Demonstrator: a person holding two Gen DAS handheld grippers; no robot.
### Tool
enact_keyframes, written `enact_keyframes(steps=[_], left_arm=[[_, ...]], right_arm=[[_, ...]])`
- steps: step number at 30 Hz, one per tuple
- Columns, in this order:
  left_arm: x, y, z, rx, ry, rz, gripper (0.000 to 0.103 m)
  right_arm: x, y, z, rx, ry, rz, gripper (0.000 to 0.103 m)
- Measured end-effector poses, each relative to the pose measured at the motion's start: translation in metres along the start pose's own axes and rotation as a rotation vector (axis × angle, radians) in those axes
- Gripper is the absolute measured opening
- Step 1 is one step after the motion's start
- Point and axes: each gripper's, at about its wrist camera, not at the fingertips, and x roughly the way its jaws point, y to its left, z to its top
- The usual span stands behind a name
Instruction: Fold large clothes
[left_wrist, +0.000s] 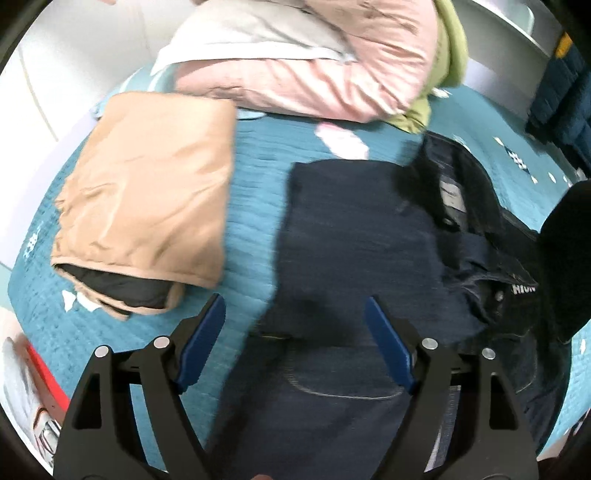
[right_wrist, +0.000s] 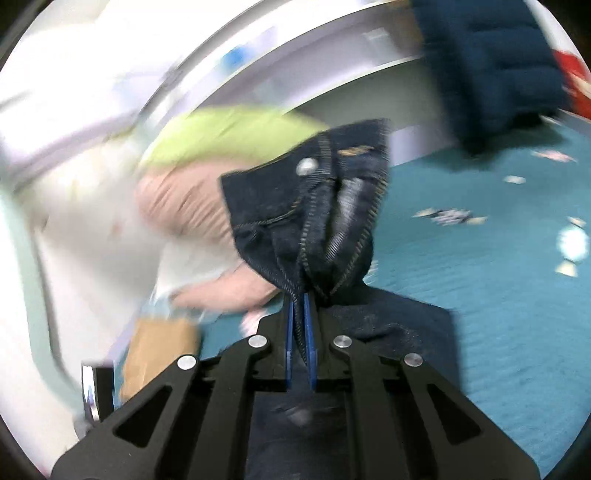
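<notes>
Dark blue jeans (left_wrist: 354, 236) lie on the teal bedspread (left_wrist: 255, 206), partly folded, waistband and button to the right. My left gripper (left_wrist: 295, 314) is open just above the jeans, holding nothing. My right gripper (right_wrist: 300, 295) is shut on the jeans' waistband (right_wrist: 314, 206) near the fly and metal button, lifting it off the bed; the rest of the jeans (right_wrist: 399, 325) hang below. The right wrist view is motion-blurred.
A folded tan jacket (left_wrist: 147, 195) lies left of the jeans. A pink garment (left_wrist: 317, 66) and a green one (left_wrist: 447, 55) are piled at the back. A dark blue quilted item (left_wrist: 561, 96) sits far right. A red-edged object (left_wrist: 44, 380) is at lower left.
</notes>
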Motion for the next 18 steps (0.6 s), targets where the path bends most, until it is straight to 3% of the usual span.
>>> enact_keyframes(steps=[5, 8, 9, 12, 14, 16, 18], left_arm=[[0.001, 0.032, -0.004, -0.054, 0.011, -0.013, 0.08], [0.005, 0.041, -0.007, -0.058, 0.029, -0.015, 0.08], [0.006, 0.043, -0.008, -0.06, 0.034, -0.02, 0.08], [0.009, 0.046, -0.01, -0.07, 0.042, -0.035, 0.084], [0.011, 0.045, -0.008, -0.075, 0.045, -0.042, 0.084], [0.01, 0.039, -0.006, -0.079, 0.036, -0.066, 0.084], [0.009, 0.027, -0.001, -0.062, 0.027, -0.084, 0.084]], right_arm=[[0.106, 0.041, -0.068, -0.042, 0.332, 0.013, 0.009], [0.139, 0.046, -0.103, -0.147, 0.428, -0.086, 0.011], [0.142, 0.043, -0.107, -0.159, 0.436, -0.095, 0.011], [0.133, 0.038, -0.103, -0.105, 0.43, -0.039, 0.024], [0.115, 0.039, -0.098, -0.048, 0.407, 0.025, 0.064], [0.092, 0.04, -0.085, -0.02, 0.357, 0.039, 0.073], [0.069, 0.036, -0.073, 0.014, 0.307, 0.049, 0.073]])
